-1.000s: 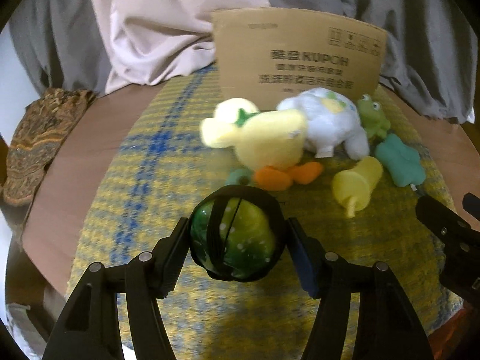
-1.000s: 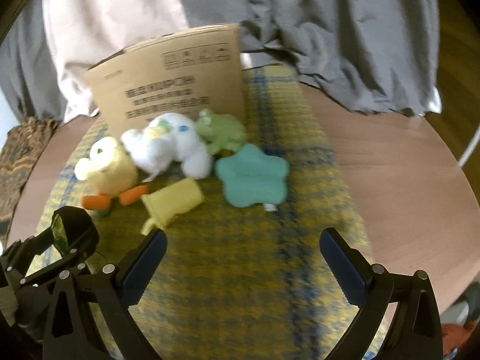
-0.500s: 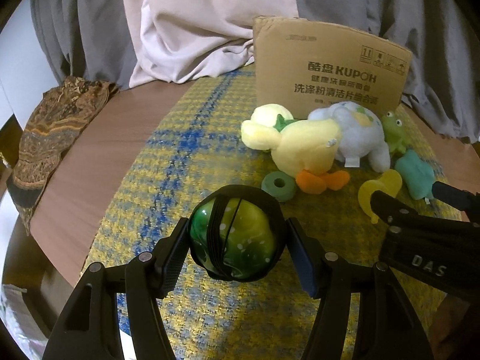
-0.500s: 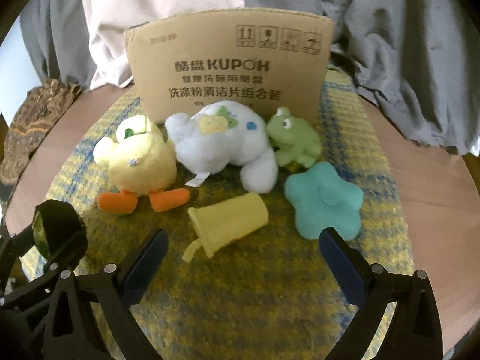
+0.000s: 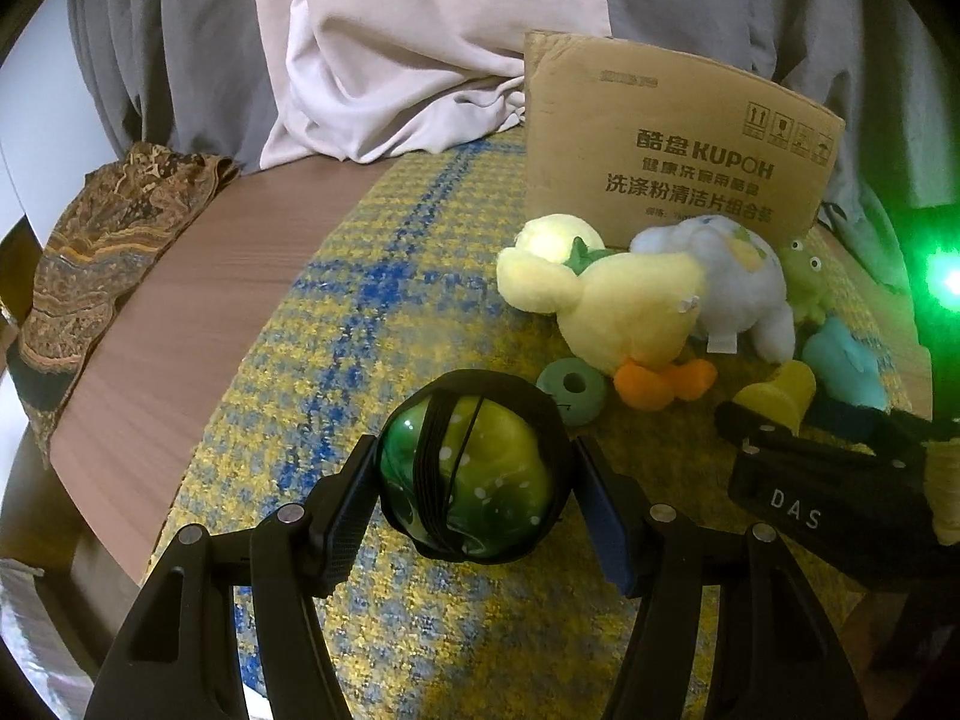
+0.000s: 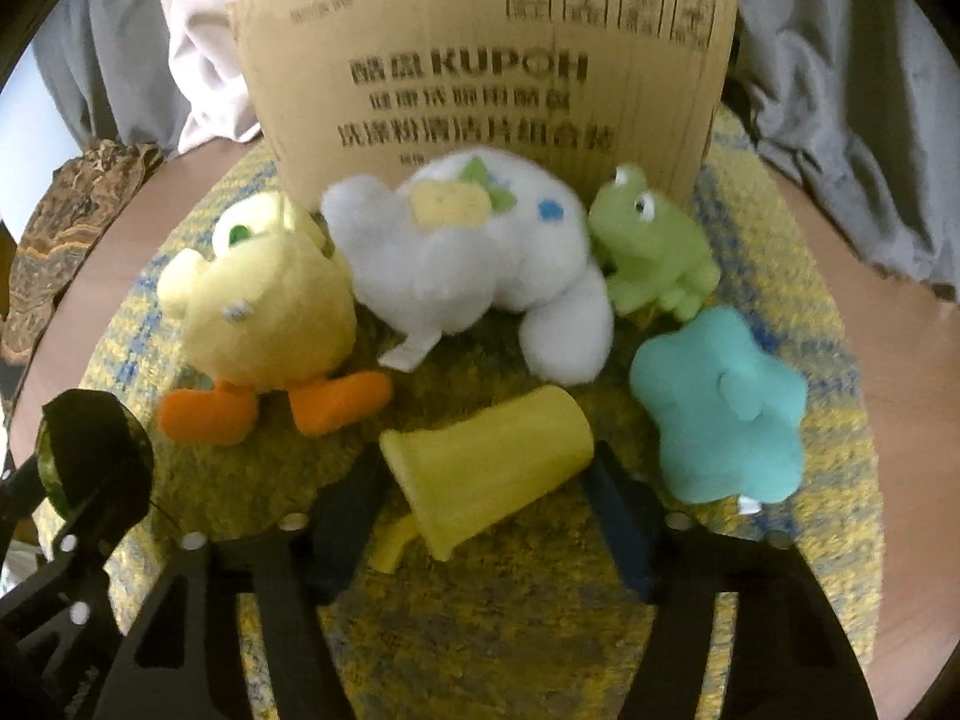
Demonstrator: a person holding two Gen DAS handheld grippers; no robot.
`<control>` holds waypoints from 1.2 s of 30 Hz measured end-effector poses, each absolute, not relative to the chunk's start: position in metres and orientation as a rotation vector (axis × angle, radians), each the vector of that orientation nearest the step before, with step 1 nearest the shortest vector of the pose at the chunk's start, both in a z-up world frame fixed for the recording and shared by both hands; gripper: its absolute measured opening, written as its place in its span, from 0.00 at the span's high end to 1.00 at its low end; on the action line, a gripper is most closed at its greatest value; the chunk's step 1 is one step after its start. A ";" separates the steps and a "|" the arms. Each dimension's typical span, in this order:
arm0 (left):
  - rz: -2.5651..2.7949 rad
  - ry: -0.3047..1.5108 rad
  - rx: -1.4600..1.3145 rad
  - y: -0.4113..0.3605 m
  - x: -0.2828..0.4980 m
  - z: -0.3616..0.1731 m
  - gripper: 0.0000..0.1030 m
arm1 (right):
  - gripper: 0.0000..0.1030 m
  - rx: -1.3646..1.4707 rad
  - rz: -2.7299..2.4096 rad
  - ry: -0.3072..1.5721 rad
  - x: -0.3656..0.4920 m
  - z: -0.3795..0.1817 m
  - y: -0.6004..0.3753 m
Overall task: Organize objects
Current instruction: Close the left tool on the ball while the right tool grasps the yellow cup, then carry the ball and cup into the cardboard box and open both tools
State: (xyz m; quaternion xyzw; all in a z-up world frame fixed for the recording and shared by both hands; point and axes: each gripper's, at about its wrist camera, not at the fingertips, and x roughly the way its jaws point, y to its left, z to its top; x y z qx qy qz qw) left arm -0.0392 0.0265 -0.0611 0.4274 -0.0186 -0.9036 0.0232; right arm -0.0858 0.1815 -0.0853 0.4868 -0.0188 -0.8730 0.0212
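Observation:
My left gripper (image 5: 477, 480) is shut on a glossy green ball (image 5: 480, 456) wrapped in a black band, held just above the yellow-and-blue mat (image 5: 372, 324). My right gripper (image 6: 486, 498) is low over the mat and its jaws are closing. The yellow cup (image 6: 492, 468) lies on its side between them, with a pad against each end. Behind the cup lie a yellow duck plush (image 6: 264, 312), a white plush (image 6: 474, 258), a green frog (image 6: 648, 252) and a teal star (image 6: 720, 408). A small green ring (image 5: 570, 390) rests by the duck's orange feet.
A cardboard box (image 6: 480, 78) stands upright behind the toys. The mat covers a round wooden table (image 5: 180, 312); a patterned brown cloth (image 5: 102, 258) lies at its left edge. Grey and pale pink fabric (image 5: 420, 48) hangs along the far side.
My right gripper came forward and down to the toys, and its wide-open jaws narrowed around the yellow cup. My left gripper kept hold of the green ball and stayed nearly still.

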 end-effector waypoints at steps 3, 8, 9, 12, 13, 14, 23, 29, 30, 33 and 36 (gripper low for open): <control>-2.798 -0.052 1.327 0.025 -0.040 -0.062 0.39 | 0.37 1.490 -2.719 -0.053 -0.082 -0.083 0.180; -2.804 -0.044 1.314 0.022 -0.040 -0.058 0.39 | 0.37 1.468 -2.755 -0.082 -0.075 -0.076 0.184; -2.806 -0.041 1.310 0.022 -0.040 -0.057 0.39 | 0.37 1.464 -2.763 -0.084 -0.073 -0.074 0.184; -2.814 -0.040 1.295 0.021 -0.041 -0.053 0.39 | 0.37 1.453 -2.789 -0.081 -0.069 -0.068 0.185; -2.818 -0.037 1.289 0.021 -0.042 -0.051 0.39 | 0.37 1.449 -2.801 -0.081 -0.066 -0.066 0.187; -2.820 -0.035 1.284 0.020 -0.042 -0.050 0.39 | 0.37 1.446 -2.809 -0.084 -0.064 -0.063 0.188; -2.862 -0.033 1.219 0.018 -0.052 -0.027 0.39 | 0.37 1.365 -2.888 -0.085 -0.051 -0.030 0.193; -2.922 -0.049 1.171 0.025 -0.066 -0.003 0.39 | 0.37 1.295 -2.930 -0.094 -0.054 -0.007 0.193; -2.936 -0.056 1.161 0.027 -0.068 0.001 0.39 | 0.37 1.282 -2.937 -0.096 -0.055 -0.002 0.194; -2.969 -0.074 1.125 0.032 -0.077 0.017 0.39 | 0.37 1.241 -2.963 -0.107 -0.058 0.012 0.197; -2.997 -0.075 1.088 0.036 -0.086 0.032 0.39 | 0.37 1.204 -2.983 -0.115 -0.064 0.025 0.199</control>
